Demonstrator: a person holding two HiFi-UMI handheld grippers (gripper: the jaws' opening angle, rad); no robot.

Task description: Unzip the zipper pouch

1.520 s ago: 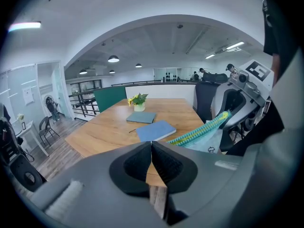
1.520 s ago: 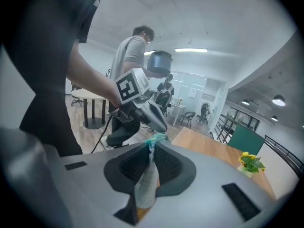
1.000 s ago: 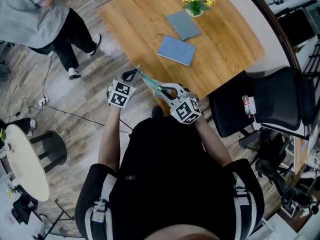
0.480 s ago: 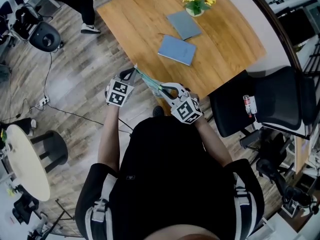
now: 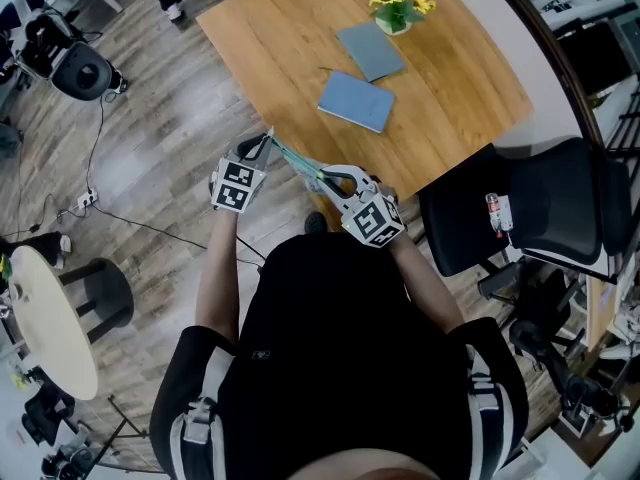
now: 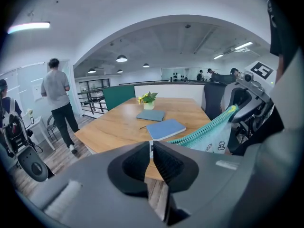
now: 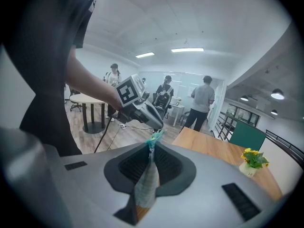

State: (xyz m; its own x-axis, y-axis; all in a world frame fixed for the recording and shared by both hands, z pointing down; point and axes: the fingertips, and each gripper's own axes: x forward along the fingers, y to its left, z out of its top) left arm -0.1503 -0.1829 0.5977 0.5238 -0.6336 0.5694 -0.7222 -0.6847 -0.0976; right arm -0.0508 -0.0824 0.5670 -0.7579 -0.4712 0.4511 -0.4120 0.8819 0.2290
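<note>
You are standing on a grey plank floor (image 5: 150,138) in an open office, just beside the near corner of a wooden table (image 5: 450,88). The table is carrying two blue notebooks, one nearer you (image 5: 355,100) and one further back (image 5: 371,50), with a small pot of yellow flowers (image 5: 397,6) behind them. A black chair (image 5: 545,203) is sitting to your right, and a round white side table (image 5: 45,318) is standing well apart on your left. A person in a grey top (image 6: 57,99) is standing off to the left of the table, back turned.

You are holding the zipper pouch (image 5: 298,165) in the air in front of your chest, off the table, near its corner. It is stretching between your two tools, with its teal zipper (image 6: 204,129) running along the top edge.

Your right tongs (image 7: 151,158) are clamping the pale fabric at one end of the pouch. The cloth is hanging down between the ribbed pads, and the teal zipper end is poking out just above them.

Your left tongs (image 6: 152,151) are sitting at the other end of the zipper line. Their jaws are opening, though only a narrow slit is showing between them. A small white zipper pull (image 6: 151,146) is standing in that slit, and both pads are lying against it. The zipper teeth are looking closed along the stretch that is visible.
</note>
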